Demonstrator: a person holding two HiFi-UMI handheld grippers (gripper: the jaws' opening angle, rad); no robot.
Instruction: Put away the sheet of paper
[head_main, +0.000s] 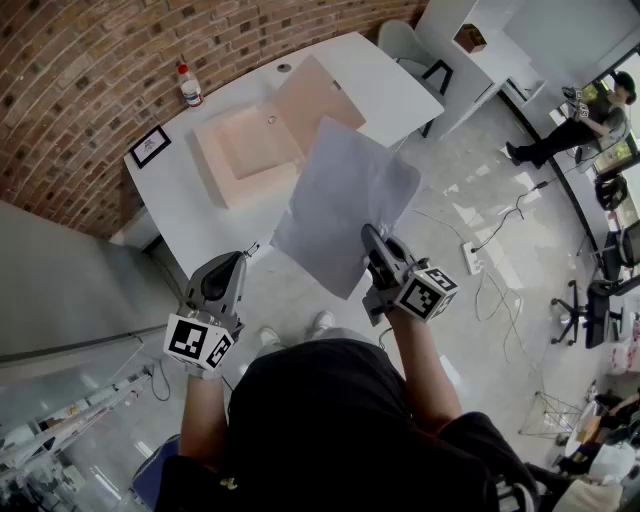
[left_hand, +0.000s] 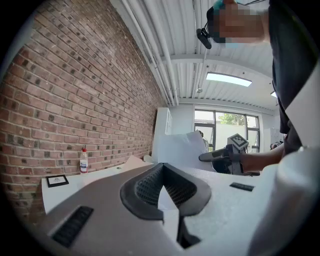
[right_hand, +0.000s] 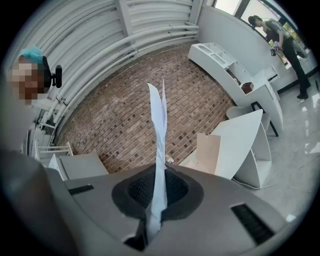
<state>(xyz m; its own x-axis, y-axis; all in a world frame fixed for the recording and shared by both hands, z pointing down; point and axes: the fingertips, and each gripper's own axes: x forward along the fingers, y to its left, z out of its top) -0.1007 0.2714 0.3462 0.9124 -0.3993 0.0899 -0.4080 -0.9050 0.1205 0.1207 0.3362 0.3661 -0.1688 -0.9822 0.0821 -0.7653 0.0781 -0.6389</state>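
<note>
The sheet of paper (head_main: 345, 200) hangs in the air in front of the white table (head_main: 385, 90), held by its lower edge. My right gripper (head_main: 372, 245) is shut on it; in the right gripper view the sheet (right_hand: 160, 145) rises edge-on from between the closed pads (right_hand: 155, 215). An open shallow cardboard box (head_main: 250, 150) with its lid (head_main: 312, 95) folded back lies on the table beyond the paper. My left gripper (head_main: 235, 262) is lower left, away from the sheet, shut with nothing in it (left_hand: 165, 200). The left gripper view shows the paper (left_hand: 182, 150) and the right gripper (left_hand: 220, 156).
A small bottle (head_main: 189, 86) and a framed card (head_main: 150, 146) stand at the table's brick-wall side. A chair (head_main: 400, 45) and white shelving are beyond the table. A power strip (head_main: 470, 257) with cables lies on the floor at right. A person (head_main: 570, 125) sits far right.
</note>
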